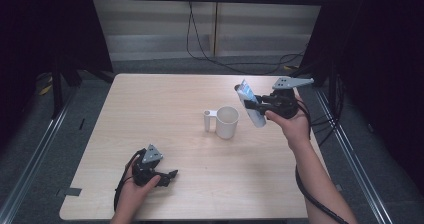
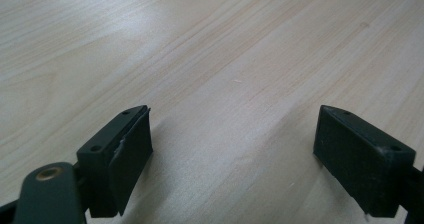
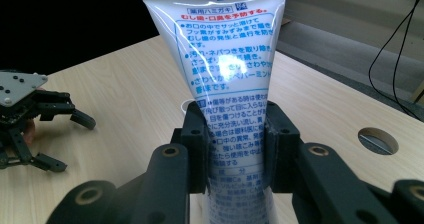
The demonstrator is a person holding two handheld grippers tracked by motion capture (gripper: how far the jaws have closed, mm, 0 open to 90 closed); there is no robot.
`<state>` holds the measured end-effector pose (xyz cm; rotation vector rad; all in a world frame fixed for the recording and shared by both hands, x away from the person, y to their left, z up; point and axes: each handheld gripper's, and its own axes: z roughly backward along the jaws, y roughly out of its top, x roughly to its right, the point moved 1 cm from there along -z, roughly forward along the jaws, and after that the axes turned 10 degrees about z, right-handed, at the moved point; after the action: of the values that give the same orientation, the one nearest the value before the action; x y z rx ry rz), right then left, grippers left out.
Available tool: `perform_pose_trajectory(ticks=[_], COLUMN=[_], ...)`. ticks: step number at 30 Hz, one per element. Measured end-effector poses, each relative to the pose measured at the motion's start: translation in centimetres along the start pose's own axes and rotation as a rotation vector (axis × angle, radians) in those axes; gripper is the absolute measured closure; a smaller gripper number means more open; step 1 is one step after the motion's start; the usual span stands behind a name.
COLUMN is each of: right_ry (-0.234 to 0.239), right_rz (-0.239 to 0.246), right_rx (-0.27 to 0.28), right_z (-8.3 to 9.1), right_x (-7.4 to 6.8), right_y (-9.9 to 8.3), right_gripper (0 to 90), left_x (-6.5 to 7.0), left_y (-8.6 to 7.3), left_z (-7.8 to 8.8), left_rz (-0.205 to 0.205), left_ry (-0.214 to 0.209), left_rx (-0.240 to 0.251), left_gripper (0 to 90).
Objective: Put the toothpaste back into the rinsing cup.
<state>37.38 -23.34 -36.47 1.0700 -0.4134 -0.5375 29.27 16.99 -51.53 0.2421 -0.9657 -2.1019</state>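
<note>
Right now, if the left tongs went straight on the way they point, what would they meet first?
Probably just the bare table: the open left tongs look low across the wood with nothing ahead, though depth is hard to judge.

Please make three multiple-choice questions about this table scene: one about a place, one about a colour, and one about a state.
1. Where is the white tube?
A. Lying on the table
B. Between the right claw's jaws
C. Inside the mug

2. What colour is the mug?
A. White
B. Red
C. Green

3. How is the left claw?
A. Shut on the mug
B. Shut on the tube
C. Open, nothing between its jaws

Answers:
1 B: the right claw clamps the tube above the table.
2 A: the mug is plainly white.
3 C: its jaws stand wide apart over bare wood.
</note>
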Motion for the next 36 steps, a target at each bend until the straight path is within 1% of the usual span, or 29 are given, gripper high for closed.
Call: perform_pose_trajectory(ticks=[7, 21, 30, 33, 36], right_ry=[0.002, 0.007, 0.006, 0.012, 0.012], right_rz=[0.009, 0.002, -0.002, -0.006, -0.001], right_rx=[0.013, 0.036, 0.045, 0.053, 0.048], right_z=[-0.4, -1.5, -2.1, -2.4, -2.6], right_x=[-0.1, -0.1, -0.2, -0.2, -0.2], right_y=[0.9, 1.7, 1.8, 1.8, 1.9], right_gripper=[68.9, 68.8, 68.8, 68.7, 68.7], left_x=[0.0, 0.0, 0.0, 0.0, 0.0], left_y=[0.0, 0.0, 0.0, 0.0, 0.0], left_z=[0.0, 0.0, 0.0, 0.0, 0.0], left_rz=[0.001, 0.001, 0.001, 0.001, 0.001], left_ry=[0.0, 0.0, 0.0, 0.0, 0.0], left_rx=[0.0, 0.0, 0.0, 0.001, 0.0], left_gripper=[15.4, 15.4, 15.4, 15.4, 15.4])
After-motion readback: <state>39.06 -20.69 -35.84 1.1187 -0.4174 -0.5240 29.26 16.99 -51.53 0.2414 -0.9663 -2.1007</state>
